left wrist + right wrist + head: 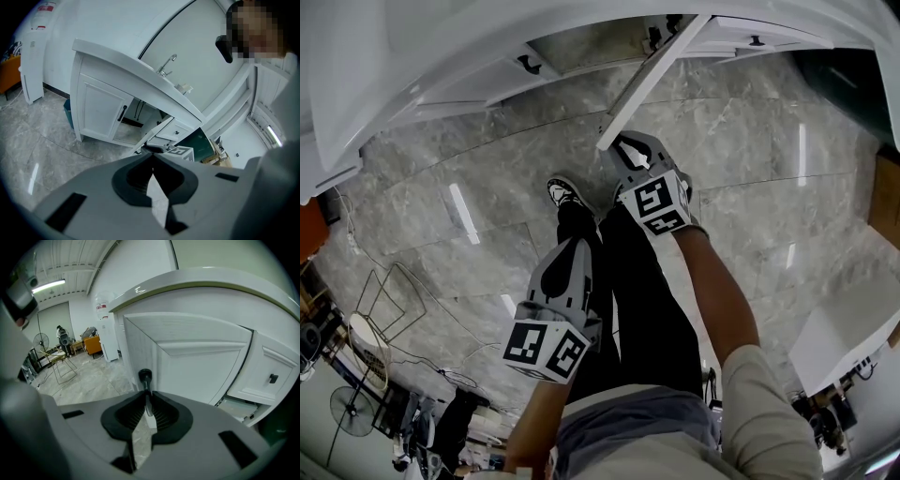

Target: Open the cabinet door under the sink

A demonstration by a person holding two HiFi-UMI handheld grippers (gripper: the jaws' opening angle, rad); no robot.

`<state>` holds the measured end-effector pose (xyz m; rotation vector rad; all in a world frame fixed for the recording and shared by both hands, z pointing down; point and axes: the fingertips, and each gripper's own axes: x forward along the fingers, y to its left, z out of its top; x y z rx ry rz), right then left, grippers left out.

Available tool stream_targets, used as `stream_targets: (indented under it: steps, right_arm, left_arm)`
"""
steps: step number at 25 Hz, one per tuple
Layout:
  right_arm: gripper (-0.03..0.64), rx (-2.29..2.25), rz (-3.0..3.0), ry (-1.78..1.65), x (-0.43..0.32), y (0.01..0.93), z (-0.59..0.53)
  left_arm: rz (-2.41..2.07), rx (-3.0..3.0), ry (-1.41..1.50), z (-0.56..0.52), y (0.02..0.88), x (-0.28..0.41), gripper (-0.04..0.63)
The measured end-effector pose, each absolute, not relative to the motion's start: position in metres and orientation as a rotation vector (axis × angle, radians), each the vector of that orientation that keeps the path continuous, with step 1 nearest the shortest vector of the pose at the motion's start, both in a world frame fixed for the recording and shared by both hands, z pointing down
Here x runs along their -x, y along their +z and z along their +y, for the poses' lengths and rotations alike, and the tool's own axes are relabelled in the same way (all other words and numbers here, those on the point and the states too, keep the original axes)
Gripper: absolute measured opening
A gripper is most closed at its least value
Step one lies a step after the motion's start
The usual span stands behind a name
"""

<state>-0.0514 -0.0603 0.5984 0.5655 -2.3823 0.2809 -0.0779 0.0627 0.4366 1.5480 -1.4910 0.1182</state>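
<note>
Right gripper view: fingers clamp handle of swung-out door.

The right gripper sits toward 1 o'clock of the head view's centre. Its arm reaches up from 5 o'clock, and its jaws are clamped on a black handle. The left gripper hangs lower, toward 7 o'clock, jaws pressed together and empty.

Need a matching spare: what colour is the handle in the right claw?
Black; the handle shows best in the right gripper view.
</note>
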Motion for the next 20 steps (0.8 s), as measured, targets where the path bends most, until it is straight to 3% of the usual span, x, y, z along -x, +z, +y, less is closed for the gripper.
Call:
stream_targets:
  steps: [20]
  right_arm:
    - [0.054, -0.557, -2.34, 0.305, -0.015, 0.601, -0.048]
  left_arm:
    - [-1.437, -1.643, 0.187, 0.044, 0.428, 0.049, 0.002]
